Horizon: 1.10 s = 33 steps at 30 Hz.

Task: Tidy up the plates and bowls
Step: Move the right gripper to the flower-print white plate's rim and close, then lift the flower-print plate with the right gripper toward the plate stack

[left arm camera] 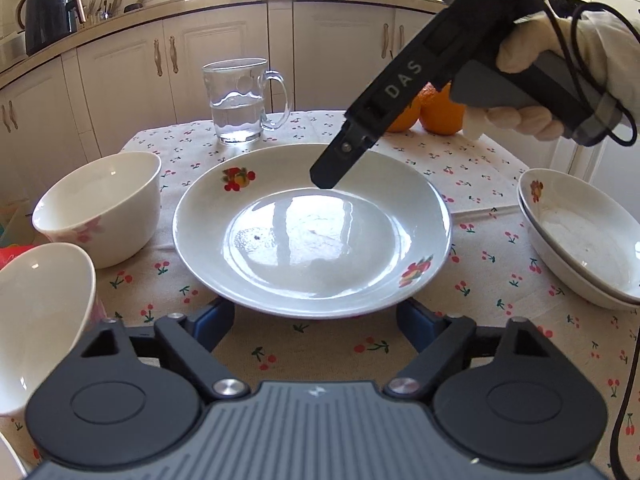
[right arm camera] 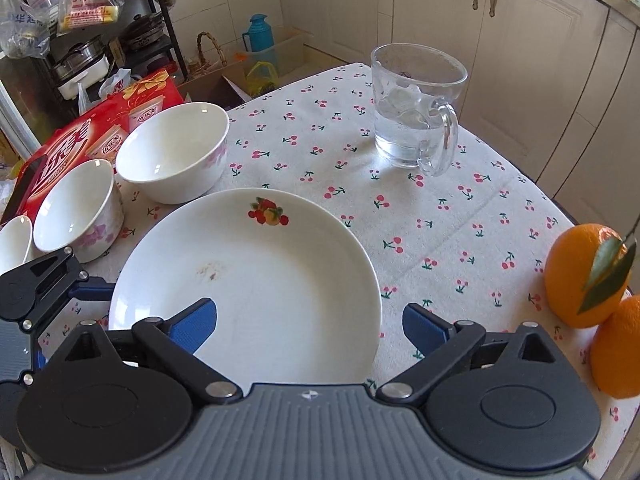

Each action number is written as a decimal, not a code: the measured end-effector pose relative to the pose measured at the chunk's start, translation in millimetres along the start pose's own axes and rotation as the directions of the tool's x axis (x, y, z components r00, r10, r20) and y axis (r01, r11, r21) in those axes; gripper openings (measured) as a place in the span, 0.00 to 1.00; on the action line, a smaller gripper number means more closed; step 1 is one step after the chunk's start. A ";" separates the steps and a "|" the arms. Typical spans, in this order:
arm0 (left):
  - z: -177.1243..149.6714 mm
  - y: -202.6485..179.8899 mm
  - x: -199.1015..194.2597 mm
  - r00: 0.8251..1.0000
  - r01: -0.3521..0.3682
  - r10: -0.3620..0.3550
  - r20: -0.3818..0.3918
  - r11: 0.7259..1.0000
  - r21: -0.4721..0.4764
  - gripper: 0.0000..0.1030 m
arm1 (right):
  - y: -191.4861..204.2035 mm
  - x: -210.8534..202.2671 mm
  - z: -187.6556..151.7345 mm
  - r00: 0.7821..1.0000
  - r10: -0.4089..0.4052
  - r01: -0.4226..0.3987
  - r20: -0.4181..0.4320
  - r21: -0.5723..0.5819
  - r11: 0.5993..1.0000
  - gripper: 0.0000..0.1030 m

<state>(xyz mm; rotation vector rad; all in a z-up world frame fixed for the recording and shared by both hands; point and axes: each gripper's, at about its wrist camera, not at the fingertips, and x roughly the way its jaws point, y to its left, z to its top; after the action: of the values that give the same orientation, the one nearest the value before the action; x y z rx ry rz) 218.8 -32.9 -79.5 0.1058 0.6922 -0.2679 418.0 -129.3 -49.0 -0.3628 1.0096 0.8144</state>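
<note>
A white plate with fruit prints (left arm camera: pixel 312 236) lies on the cherry-print tablecloth; it also shows in the right wrist view (right arm camera: pixel 256 280). My left gripper (left arm camera: pixel 316 322) is open at the plate's near edge, its blue pads partly hidden under the rim. My right gripper (right arm camera: pixel 310 326) is open, one pad over the plate, the other beside it; in the left wrist view (left arm camera: pixel 326 178) it hovers over the plate's far rim. Two white bowls with pink flowers (left arm camera: pixel 100 208) (left arm camera: pixel 40 320) stand to the left. Two stacked plates (left arm camera: pixel 580 248) sit at the right.
A glass mug of water (left arm camera: pixel 240 100) stands at the back of the table, also in the right wrist view (right arm camera: pixel 416 108). Two oranges (right arm camera: pixel 588 276) lie at the right. A red carton (right arm camera: pixel 92 128) lies beyond the bowls. Kitchen cabinets stand behind.
</note>
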 end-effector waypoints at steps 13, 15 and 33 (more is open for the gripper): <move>0.9 2.0 0.7 1.000 0.004 -0.004 0.002 1.000 -0.008 0.82 | -26.5 29.9 17.7 0.990 0.128 -0.128 -0.051 -0.007 0.992 0.75; 1.1 1.8 0.8 1.000 0.002 -0.002 0.002 1.000 -0.007 0.82 | -28.1 32.9 19.1 0.986 0.156 -0.156 -0.057 -0.002 0.988 0.75; 0.8 2.2 -3.2 0.999 0.040 -0.039 -0.020 0.999 0.034 0.81 | -27.4 27.6 12.9 0.974 0.216 -0.216 -0.071 0.019 0.976 0.75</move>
<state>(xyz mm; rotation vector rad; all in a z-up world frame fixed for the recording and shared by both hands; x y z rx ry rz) 217.5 -30.3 -76.8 0.1280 0.7093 -0.3174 454.0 -127.5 -68.6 -0.2768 1.1346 0.9967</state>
